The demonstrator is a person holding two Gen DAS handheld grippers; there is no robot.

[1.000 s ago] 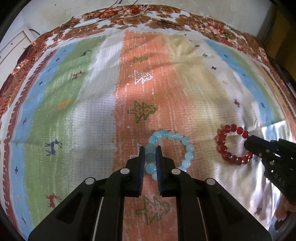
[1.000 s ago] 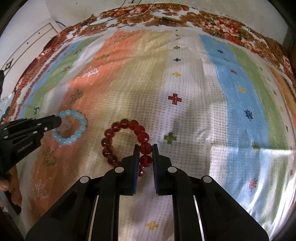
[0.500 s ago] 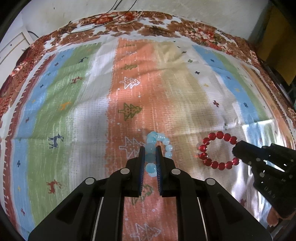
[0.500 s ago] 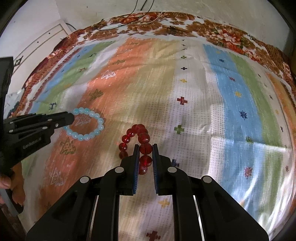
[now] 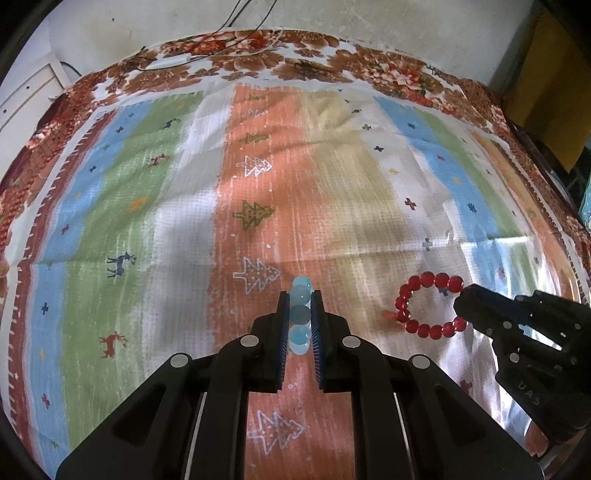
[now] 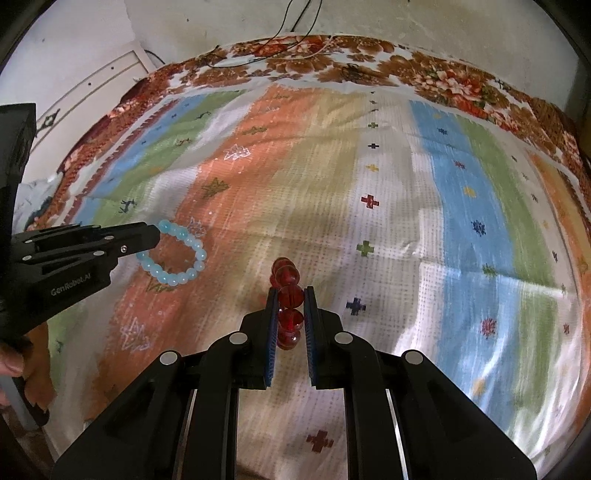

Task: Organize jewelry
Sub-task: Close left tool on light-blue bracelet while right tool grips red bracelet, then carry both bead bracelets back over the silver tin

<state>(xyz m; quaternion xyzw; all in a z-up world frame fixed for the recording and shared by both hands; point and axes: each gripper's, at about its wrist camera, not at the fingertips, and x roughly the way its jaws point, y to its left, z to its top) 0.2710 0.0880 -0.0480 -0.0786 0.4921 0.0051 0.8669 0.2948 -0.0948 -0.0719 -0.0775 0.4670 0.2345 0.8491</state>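
The striped cloth [image 5: 184, 221] covers the whole surface; it carries orange, green, blue, white and beige bands printed with trees, reindeer and crosses, and overlies a brown floral cloth [image 5: 258, 55] that shows along the far edge. What lies beneath the cloths cannot be told. A pale wall [image 6: 221, 22] stands behind, with thin black cables [image 6: 295, 22] running down it.

The left tongs [image 5: 298, 317] are pressed together on the light blue bead bracelet [image 5: 298, 314]. In the left wrist view the bracelet appears edge-on between the pads; in the right wrist view it hangs as an open ring [image 6: 173, 254] from the tips, above the orange band.

The right tongs [image 6: 290, 314] are pressed together on the dark red bead bracelet [image 6: 290, 295]. In the left wrist view this bracelet hangs as an open ring [image 5: 424, 306] from the tips of the right tongs [image 5: 461, 306], well apart from the blue one.

A hand [image 6: 11, 362] grips the left tool's handle.
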